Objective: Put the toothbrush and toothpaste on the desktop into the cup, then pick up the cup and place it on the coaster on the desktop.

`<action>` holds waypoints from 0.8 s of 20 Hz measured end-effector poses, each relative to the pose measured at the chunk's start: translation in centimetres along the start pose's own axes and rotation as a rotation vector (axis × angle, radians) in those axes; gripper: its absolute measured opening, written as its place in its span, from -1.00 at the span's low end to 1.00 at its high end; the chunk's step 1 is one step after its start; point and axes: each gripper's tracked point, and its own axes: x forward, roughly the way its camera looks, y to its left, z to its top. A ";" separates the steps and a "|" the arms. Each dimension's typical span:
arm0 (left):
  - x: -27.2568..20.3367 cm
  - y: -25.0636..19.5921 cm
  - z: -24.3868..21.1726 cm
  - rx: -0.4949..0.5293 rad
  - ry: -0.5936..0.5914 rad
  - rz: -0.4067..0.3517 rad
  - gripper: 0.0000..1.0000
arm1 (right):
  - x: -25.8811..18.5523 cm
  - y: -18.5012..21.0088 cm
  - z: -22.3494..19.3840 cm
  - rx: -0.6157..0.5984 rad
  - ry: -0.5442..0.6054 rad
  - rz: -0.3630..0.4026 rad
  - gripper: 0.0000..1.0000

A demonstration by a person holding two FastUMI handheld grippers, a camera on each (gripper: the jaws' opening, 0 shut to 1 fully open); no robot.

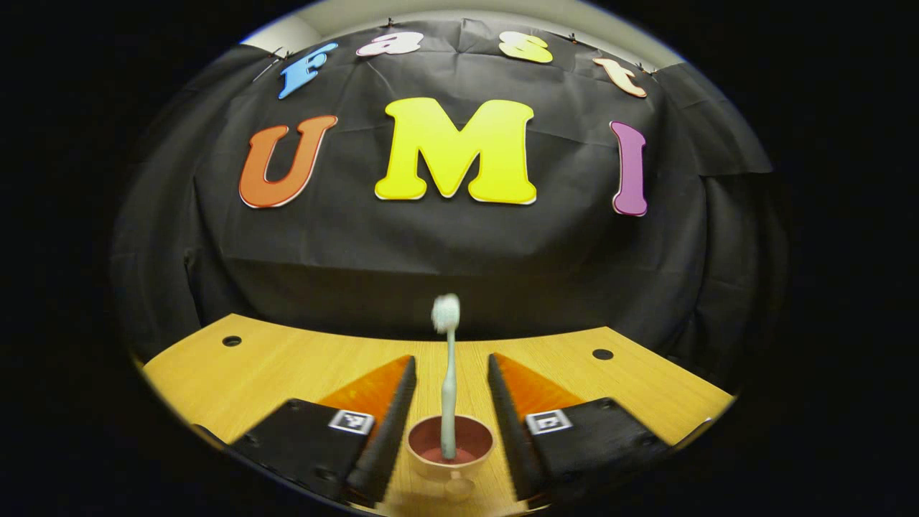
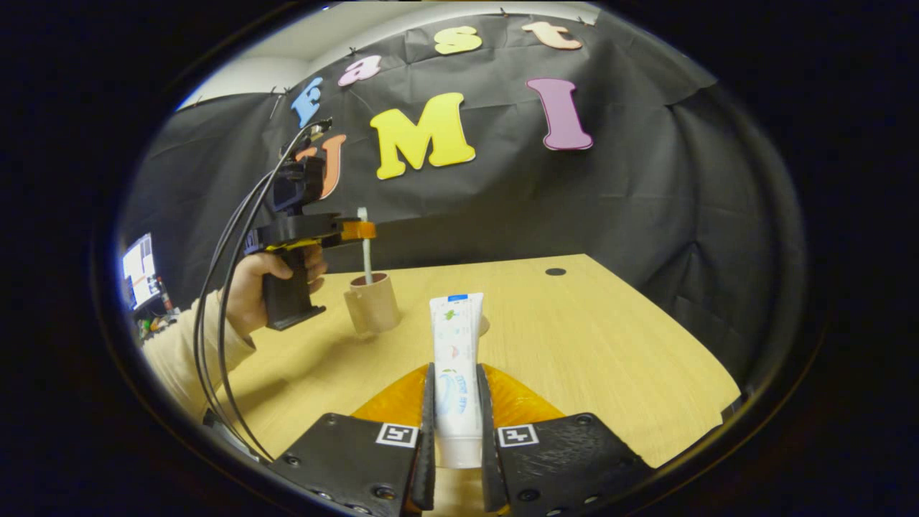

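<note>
Item: toothbrush [image 1: 448, 388], upright in the cup [image 1: 450, 449], head uppermost, handle end on the cup's floor. Cup stood on the wooden desktop [image 1: 287, 366] between the released fingers of the left gripper [image 1: 451, 424], neither finger touching cup or brush.

Item: toothpaste tube [image 2: 456, 366], clenched between both fingers of the right gripper [image 2: 456, 431], tube pointing forward above the desktop.

In the right gripper view: left gripper [image 2: 357, 230] held by a hand [image 2: 262, 291] above the cup [image 2: 372, 304]; the jaw gap there could not be judged.
</note>
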 end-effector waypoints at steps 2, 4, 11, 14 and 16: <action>-0.6 0.5 -0.5 0.010 0.030 0.025 0.82 | 0.6 0.1 0.9 -0.003 -0.009 -0.004 -0.48; -1.5 1.1 0.0 0.038 0.025 0.041 0.98 | 1.4 1.0 2.6 0.000 -0.029 0.010 -0.49; -7.3 3.7 0.5 0.035 -0.025 0.048 0.97 | 8.1 8.2 10.7 0.066 -0.107 0.126 -0.46; -10.0 5.4 -1.1 0.070 -0.007 0.063 0.96 | 12.8 12.1 12.7 0.038 -0.115 0.158 -0.43; -11.2 6.2 -2.1 0.078 -0.009 0.062 0.96 | 15.5 14.2 13.4 0.033 -0.116 0.171 -0.43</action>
